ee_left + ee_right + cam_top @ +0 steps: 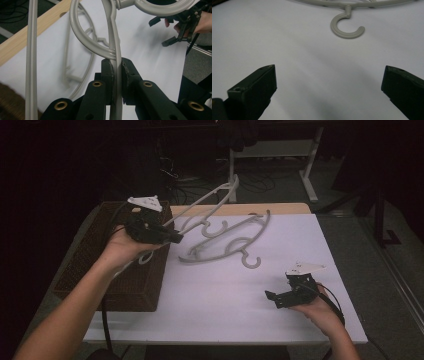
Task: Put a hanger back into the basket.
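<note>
Left gripper [172,238]: pinching raised grey hanger [210,200], lifted over wicker basket [127,285]. Right gripper [272,299]: jaws spread, above white tabletop [225,305]. Apparently two more hangers [230,245] lying flat.

The lifted hanger [205,202] is showing a pale grey, plain and unpatterned, and the hangers [227,242] lying on the tabletop [225,305] are sharing that same grey. The tabletop is showing white with a light wood strip [240,209] along its far edge. The basket [125,280] is looking dark brown with a woven texture. Both tongs, left [116,72] and right [329,85], are appearing black, the left one's brass-coloured rivets [97,83] glinting, and each is carrying a light grey plate [145,201] on top.
</note>
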`<action>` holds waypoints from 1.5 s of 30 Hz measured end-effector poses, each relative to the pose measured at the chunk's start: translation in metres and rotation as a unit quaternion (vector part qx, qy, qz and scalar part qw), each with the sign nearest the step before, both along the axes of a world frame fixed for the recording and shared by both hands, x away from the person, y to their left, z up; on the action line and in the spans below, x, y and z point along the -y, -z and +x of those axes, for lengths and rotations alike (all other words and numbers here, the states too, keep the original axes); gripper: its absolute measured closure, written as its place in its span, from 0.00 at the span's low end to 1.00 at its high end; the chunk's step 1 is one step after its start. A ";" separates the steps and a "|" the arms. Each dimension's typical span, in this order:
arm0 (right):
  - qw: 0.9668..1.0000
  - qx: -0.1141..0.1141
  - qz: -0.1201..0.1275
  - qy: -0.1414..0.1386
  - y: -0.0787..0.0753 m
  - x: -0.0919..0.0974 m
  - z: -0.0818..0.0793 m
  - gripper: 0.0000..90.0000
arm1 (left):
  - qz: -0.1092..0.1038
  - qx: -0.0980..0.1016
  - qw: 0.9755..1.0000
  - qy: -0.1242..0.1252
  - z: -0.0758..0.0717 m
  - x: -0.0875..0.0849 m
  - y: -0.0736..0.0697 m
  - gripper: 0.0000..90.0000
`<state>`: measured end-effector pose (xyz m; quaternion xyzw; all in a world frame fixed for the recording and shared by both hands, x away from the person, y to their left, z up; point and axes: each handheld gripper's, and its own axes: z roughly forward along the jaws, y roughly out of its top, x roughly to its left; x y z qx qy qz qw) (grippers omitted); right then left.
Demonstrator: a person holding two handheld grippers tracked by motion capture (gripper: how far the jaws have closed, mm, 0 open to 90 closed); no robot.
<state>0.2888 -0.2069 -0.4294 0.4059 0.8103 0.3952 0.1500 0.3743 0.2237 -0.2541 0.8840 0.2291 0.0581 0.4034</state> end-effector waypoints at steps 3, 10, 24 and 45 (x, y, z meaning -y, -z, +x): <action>1.000 0.001 0.000 0.002 0.000 0.001 0.001 0.00 | 0.000 0.004 1.000 -0.011 -0.001 -0.019 0.000 0.91; 1.000 0.004 -0.004 0.001 0.001 0.001 0.002 0.00 | -0.004 0.004 0.999 -0.043 -0.005 -0.063 0.004 0.91; 1.000 0.001 -0.008 0.005 0.002 0.001 0.005 0.00 | -0.011 -0.012 0.996 -0.085 -0.013 -0.129 0.029 0.91; 1.000 -0.002 -0.012 0.007 0.003 0.001 0.006 0.00 | -0.006 -0.052 0.990 -0.133 -0.016 -0.176 0.067 0.91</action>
